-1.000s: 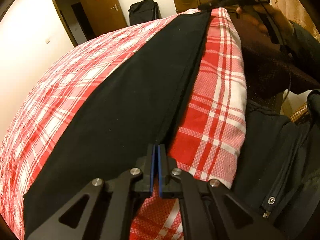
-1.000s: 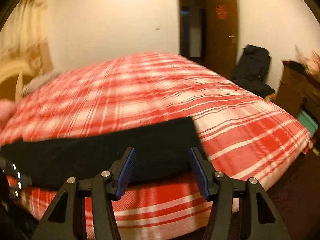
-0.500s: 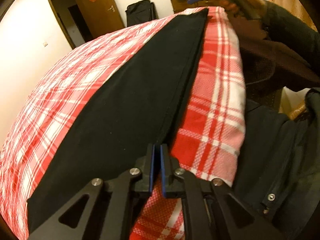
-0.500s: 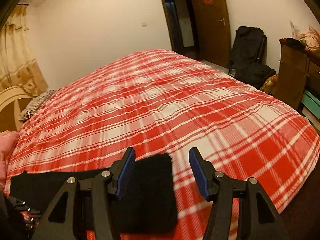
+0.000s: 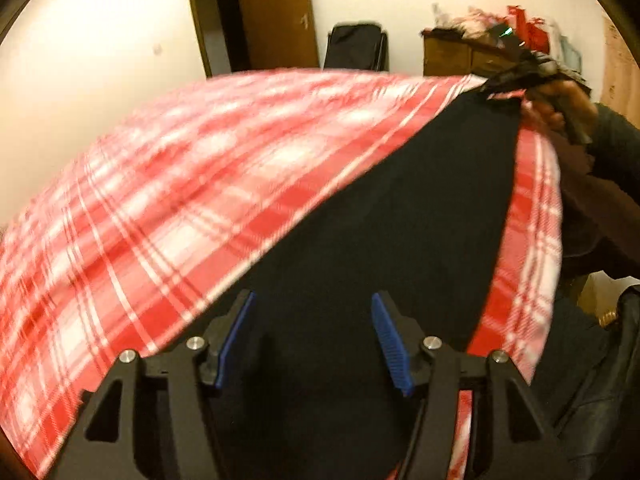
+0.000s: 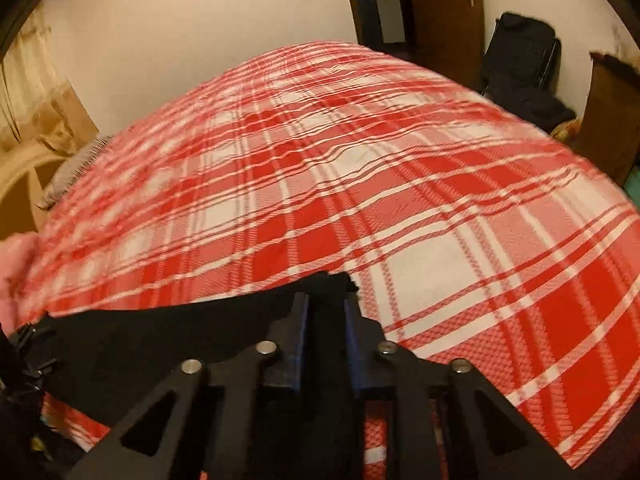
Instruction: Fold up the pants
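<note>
Black pants (image 5: 400, 216) lie in a long strip along the near edge of a bed with a red and white plaid cover (image 5: 180, 200). My left gripper (image 5: 312, 340) is open above one end of the pants, its blue pads apart and holding nothing. My right gripper (image 6: 326, 328) is shut on the other end of the pants (image 6: 160, 340), with black cloth bunched between its pads. The right gripper also shows in the left wrist view (image 5: 516, 76), at the far end of the strip.
The plaid bed (image 6: 360, 180) fills most of both views. A brown door (image 5: 276, 12), a black bag (image 5: 356, 52) and a cluttered wooden dresser (image 5: 464, 52) stand by the far wall. The person's dark clothing (image 5: 600, 208) is at the right.
My left gripper has let go of the pants and opened, swinging left. My right gripper has moved down onto the pants' far end and shut on it.
</note>
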The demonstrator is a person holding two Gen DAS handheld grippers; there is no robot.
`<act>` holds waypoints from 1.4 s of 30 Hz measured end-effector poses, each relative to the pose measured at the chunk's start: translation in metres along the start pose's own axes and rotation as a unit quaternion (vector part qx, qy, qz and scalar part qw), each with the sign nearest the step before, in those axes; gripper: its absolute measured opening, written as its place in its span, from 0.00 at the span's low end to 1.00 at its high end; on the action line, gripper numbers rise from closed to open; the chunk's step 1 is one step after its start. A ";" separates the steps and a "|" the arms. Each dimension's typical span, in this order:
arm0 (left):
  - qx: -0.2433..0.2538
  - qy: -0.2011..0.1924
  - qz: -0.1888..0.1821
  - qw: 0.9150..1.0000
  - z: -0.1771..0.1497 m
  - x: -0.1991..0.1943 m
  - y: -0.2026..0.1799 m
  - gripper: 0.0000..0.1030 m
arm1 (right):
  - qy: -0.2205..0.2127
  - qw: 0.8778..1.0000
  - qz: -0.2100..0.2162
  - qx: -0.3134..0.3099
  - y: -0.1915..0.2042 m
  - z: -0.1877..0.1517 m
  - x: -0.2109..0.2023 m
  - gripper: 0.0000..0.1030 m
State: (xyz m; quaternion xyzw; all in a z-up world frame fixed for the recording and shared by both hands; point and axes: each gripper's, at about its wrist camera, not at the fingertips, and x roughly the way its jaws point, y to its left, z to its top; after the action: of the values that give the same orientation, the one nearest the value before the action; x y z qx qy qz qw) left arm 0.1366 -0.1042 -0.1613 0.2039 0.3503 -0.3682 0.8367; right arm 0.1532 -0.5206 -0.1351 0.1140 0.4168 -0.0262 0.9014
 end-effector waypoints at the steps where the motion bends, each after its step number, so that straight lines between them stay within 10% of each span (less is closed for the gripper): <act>1: -0.003 0.013 -0.002 1.000 -0.004 0.008 0.001 0.60 | -0.002 1.000 -0.003 0.001 0.000 0.001 0.000 0.10; 11: -0.024 0.013 -0.008 1.000 -0.015 0.013 0.000 0.64 | 0.003 0.999 -0.036 -0.034 0.010 0.017 0.000 0.06; 13: -0.025 0.011 -0.007 1.000 -0.015 0.013 0.001 0.64 | 0.000 0.999 -0.037 -0.025 0.007 0.015 0.002 0.35; 15: -0.027 0.010 -0.008 1.000 -0.014 0.012 0.002 0.65 | 0.012 1.000 -0.020 -0.013 0.003 0.014 0.008 0.43; 21: -0.029 0.010 -0.001 1.000 -0.014 0.009 0.000 0.66 | 0.022 0.999 -0.029 -0.018 0.008 0.012 0.012 0.16; 30: -0.034 0.004 0.002 0.999 -0.018 0.006 -0.001 0.68 | 0.017 0.998 -0.044 -0.044 0.025 0.024 0.011 0.13; 36: -0.034 -0.003 0.012 0.999 -0.022 -0.004 -0.002 0.68 | 0.030 0.994 -0.095 -0.038 0.016 0.022 0.016 0.48; 42: -0.043 -0.008 0.037 0.998 -0.039 -0.023 0.008 0.71 | 0.001 0.988 -0.124 -0.089 0.058 0.032 -0.016 0.49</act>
State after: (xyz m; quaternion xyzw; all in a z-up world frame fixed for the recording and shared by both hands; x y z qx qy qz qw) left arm 0.1145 -0.0648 -0.1695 0.1781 0.3509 -0.3230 0.8607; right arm 0.1749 -0.4723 -0.0922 -0.0188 0.4295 -0.1002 0.8973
